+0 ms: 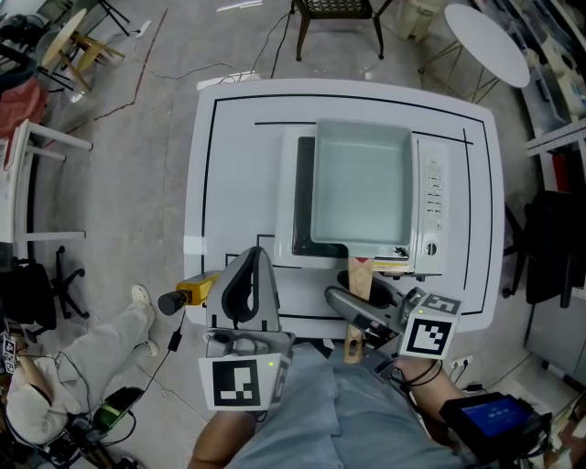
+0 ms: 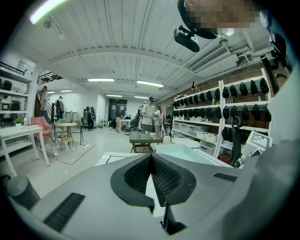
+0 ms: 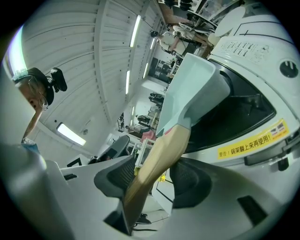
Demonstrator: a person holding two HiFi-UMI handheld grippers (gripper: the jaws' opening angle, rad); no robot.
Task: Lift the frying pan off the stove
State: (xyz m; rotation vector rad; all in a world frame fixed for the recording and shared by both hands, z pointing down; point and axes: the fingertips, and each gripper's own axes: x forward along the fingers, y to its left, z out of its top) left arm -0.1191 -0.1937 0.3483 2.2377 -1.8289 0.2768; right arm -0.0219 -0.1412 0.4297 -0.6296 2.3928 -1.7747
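Note:
A square pale-green frying pan (image 1: 362, 188) with a wooden handle (image 1: 359, 275) sits over the black glass of a white induction stove (image 1: 438, 197) on a white table (image 1: 209, 183). My right gripper (image 1: 352, 286) is at the table's front edge, shut on the handle. In the right gripper view the handle (image 3: 164, 154) runs between the pads up to the pan (image 3: 197, 89). My left gripper (image 1: 256, 266) hovers left of the handle, shut and holding nothing. In the left gripper view its pads (image 2: 151, 161) meet, and the pan (image 2: 183, 152) shows beyond them.
A yellow and black tool (image 1: 188, 293) lies at the table's front left edge. A dark chair (image 1: 334, 9) and a round white table (image 1: 490, 41) stand behind. A person (image 1: 92, 348) sits on the floor at lower left, near an office chair (image 1: 37, 293).

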